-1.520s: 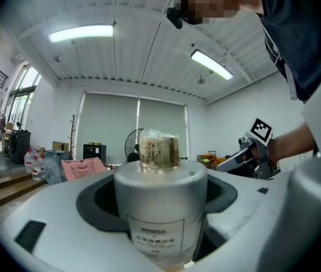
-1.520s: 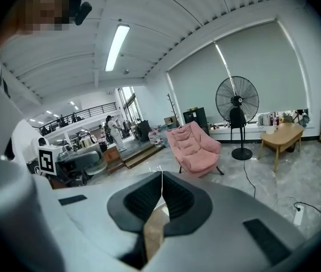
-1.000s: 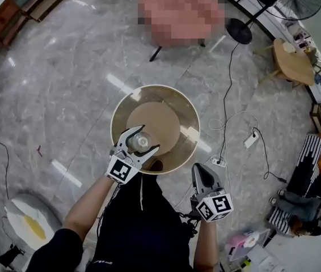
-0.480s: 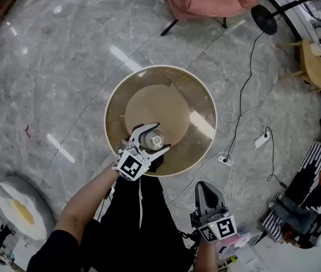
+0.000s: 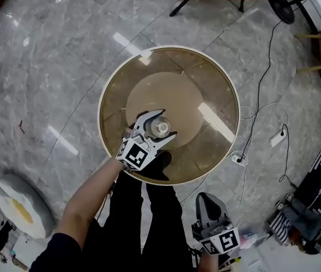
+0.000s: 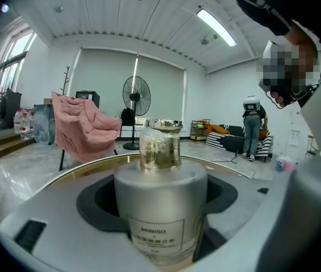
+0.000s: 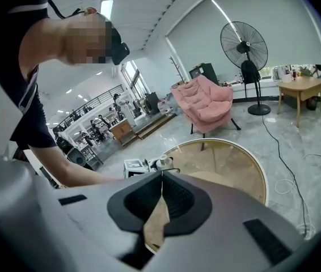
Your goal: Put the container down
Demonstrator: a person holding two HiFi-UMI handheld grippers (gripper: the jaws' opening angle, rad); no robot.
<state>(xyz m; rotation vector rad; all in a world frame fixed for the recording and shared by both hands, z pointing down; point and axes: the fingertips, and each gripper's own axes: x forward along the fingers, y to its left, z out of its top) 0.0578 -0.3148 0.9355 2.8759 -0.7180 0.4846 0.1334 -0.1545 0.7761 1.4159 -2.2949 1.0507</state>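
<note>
A frosted container (image 5: 160, 128) with a clear cap stands upright in my left gripper (image 5: 166, 123), which is shut on it over the near-left part of the round glass table (image 5: 224, 84). In the left gripper view the container (image 6: 160, 208) fills the space between the jaws of the left gripper (image 6: 160, 200), and its base is hidden, so contact with the glass cannot be told. My right gripper (image 5: 206, 197) is shut and empty, held low beside my body, off the table. The right gripper view looks past the right gripper (image 7: 161, 173) to the table (image 7: 228, 163) and the held container (image 7: 163, 162).
A pink chair (image 6: 84, 132) and a standing fan (image 6: 136, 95) are beyond the table. Cables and a power strip (image 5: 277, 137) lie on the marble floor to the right. A round cushion (image 5: 16, 200) sits at the lower left. My shoe (image 5: 161, 162) shows through the glass.
My left gripper has carried the container farther in over the table, towards its middle. The right gripper has dropped back, farther from the table's rim.
</note>
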